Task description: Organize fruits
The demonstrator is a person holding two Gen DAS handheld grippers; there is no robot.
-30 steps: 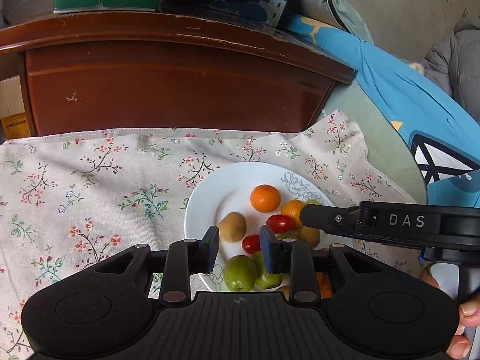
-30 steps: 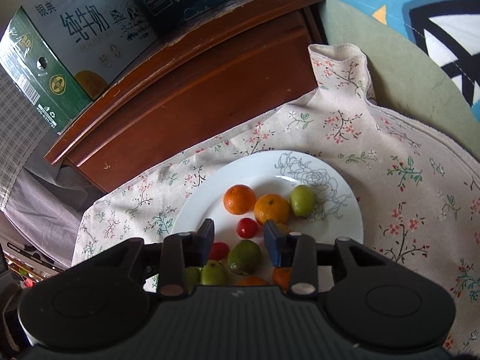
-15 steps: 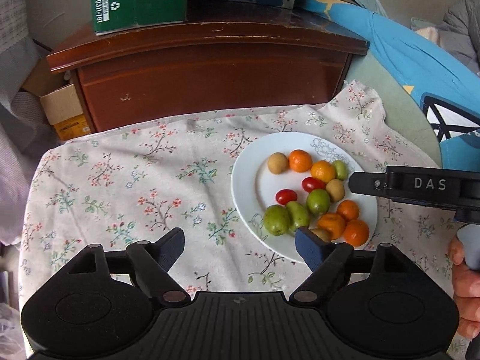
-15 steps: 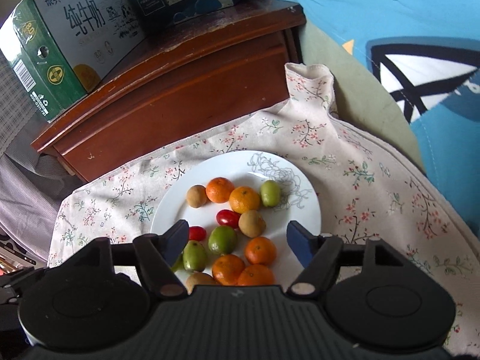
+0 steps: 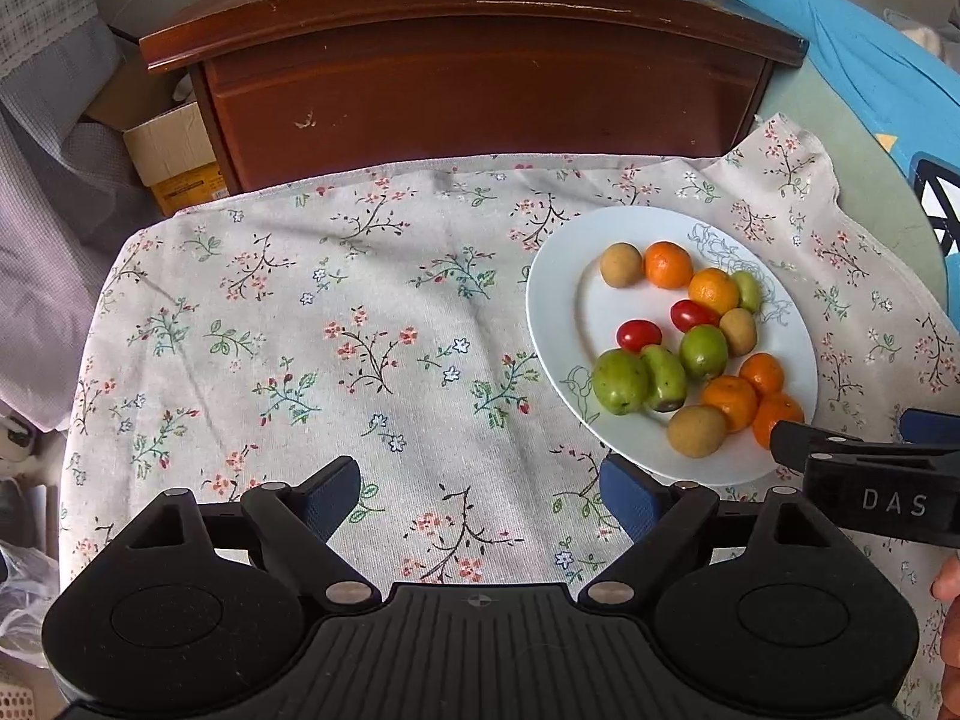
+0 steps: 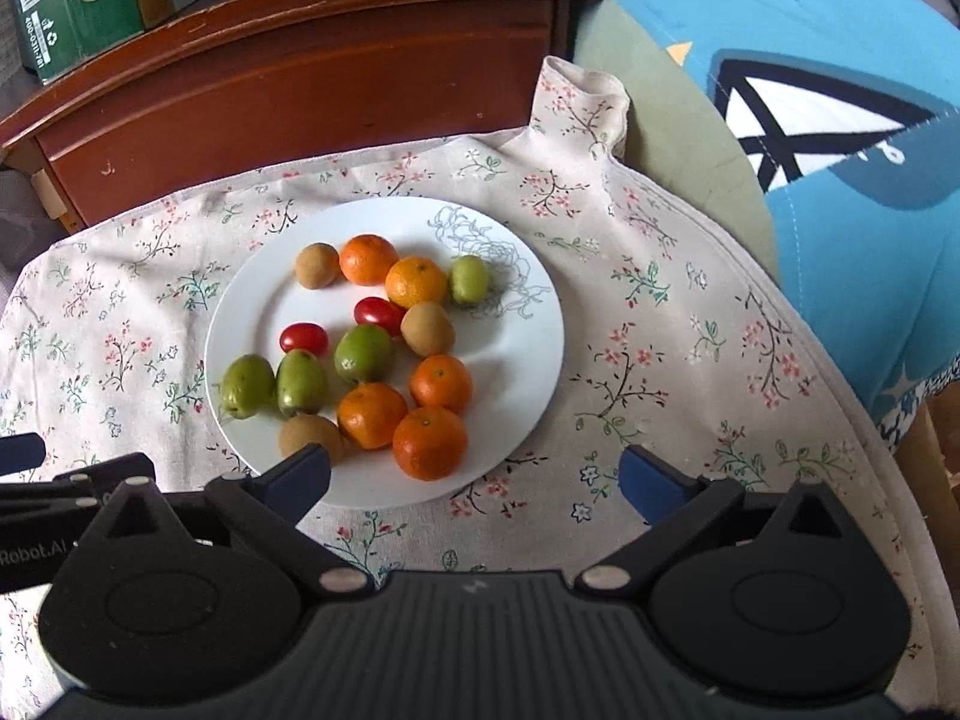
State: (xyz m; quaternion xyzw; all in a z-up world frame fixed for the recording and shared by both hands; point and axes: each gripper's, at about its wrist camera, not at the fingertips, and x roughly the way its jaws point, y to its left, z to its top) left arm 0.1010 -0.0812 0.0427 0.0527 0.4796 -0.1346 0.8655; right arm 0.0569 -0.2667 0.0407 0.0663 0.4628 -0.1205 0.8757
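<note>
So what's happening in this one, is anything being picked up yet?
Not yet. A person holds two grippers over a floral tablecloth. All the fruit, oranges, green and brown fruits and two cherry tomatoes, sits mixed on the white plate. The left gripper and the right gripper are both open and empty, the right one at the plate's near rim, the left beside it over bare cloth.

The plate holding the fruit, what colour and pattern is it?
The plate is white with grey line-drawn flowers, clearest in the right wrist view.
</note>
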